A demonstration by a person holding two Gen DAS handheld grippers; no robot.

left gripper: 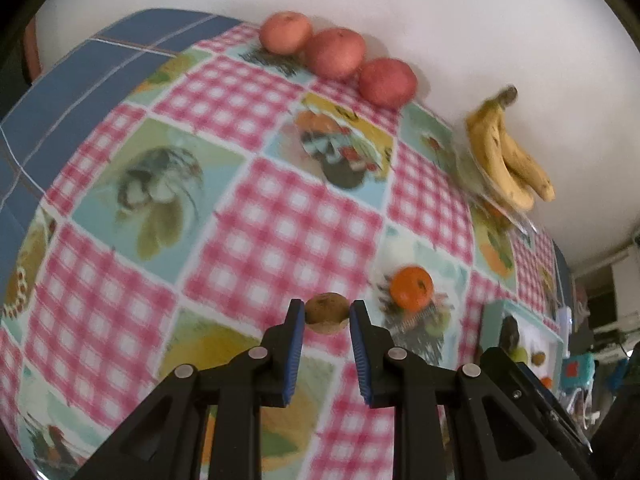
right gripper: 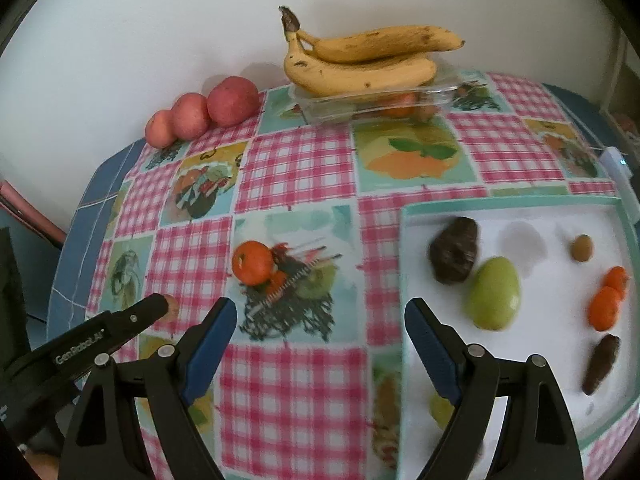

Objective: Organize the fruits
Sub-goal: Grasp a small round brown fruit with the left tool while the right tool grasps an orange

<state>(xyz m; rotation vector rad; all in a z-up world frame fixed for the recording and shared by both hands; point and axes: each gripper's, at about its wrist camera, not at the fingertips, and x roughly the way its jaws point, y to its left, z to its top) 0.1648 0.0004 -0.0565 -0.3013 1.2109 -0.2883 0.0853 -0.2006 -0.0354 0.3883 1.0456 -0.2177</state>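
Note:
A small brown kiwi sits between the blue pads of my left gripper, which is shut on it just above the checked tablecloth. An orange tangerine lies on the cloth just right of it, also seen in the right wrist view. My right gripper is wide open and holds nothing, hovering over the left rim of the white tray. In the tray lie a dark avocado, a green fruit, a small brown fruit, tangerines and a dark long fruit.
Three red apples line the wall at the back left. A bunch of bananas rests on a clear plastic box at the back. One black finger of the left gripper reaches in at the lower left. The table's blue edge curves on the left.

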